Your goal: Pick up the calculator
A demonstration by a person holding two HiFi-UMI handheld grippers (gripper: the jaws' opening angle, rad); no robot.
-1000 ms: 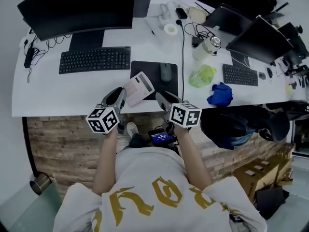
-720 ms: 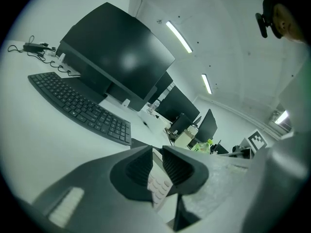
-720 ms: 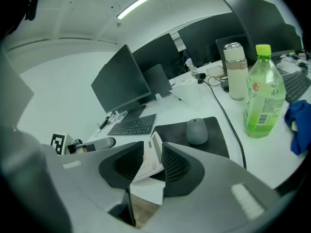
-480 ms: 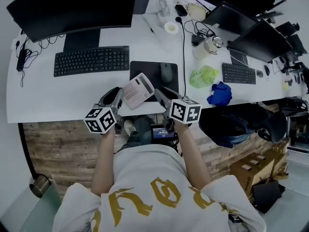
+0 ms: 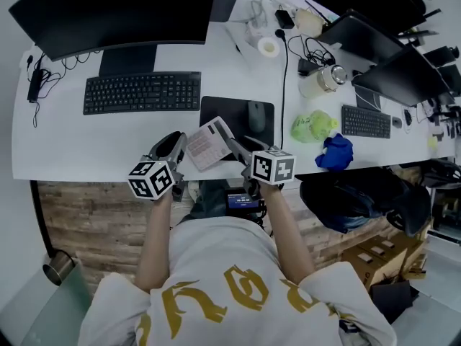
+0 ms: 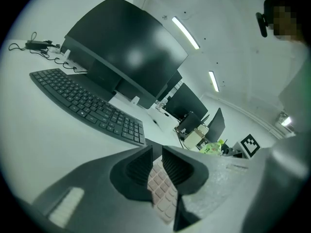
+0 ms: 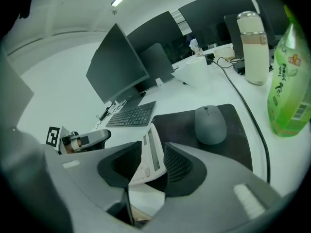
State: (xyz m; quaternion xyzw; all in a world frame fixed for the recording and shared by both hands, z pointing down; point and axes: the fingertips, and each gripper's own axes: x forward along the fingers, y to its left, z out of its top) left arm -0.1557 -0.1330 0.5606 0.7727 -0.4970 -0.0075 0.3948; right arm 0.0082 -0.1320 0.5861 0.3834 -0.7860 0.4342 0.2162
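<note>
- The calculator point(image 5: 208, 143) is over the near edge of the table point(image 5: 86, 146), about the middle of that edge. It is held between the two grippers, and its far corner lies over the near left corner of the mouse pad point(image 5: 232, 111).
- The left gripper point(image 5: 173, 148) has its jaws narrow, closed on the calculator's left side. In the left gripper view the pale keys point(image 6: 163, 193) sit squeezed between the ribbed pads point(image 6: 138, 166).
- The right gripper point(image 5: 240, 150) has its jaws narrow too, clamped on the calculator's right side. In the right gripper view the calculator stands on edge between the pads point(image 7: 177, 163), display strip point(image 7: 154, 152) facing right.
- From the head view the calculator looks tilted, not flat on the table. Whether any part touches the table I cannot tell.
- A mouse point(image 5: 256, 115) lies on the pad, towards its far right corner.
- A keyboard point(image 5: 142, 92) lies left of the pad, parallel to the near edge. A monitor point(image 5: 115, 9) stands behind it along the far edge.
- A green bottle point(image 5: 313, 127) lies right of the pad, near the near edge. A blue cloth point(image 5: 336, 152) sits at that edge just beside it.
- A white jar point(image 5: 323, 81) stands beyond the bottle, and a tape roll point(image 5: 269, 47) lies towards the far edge.
- A second keyboard point(image 5: 367, 121) and more screens point(image 5: 371, 38) fill the table's right end.
</note>
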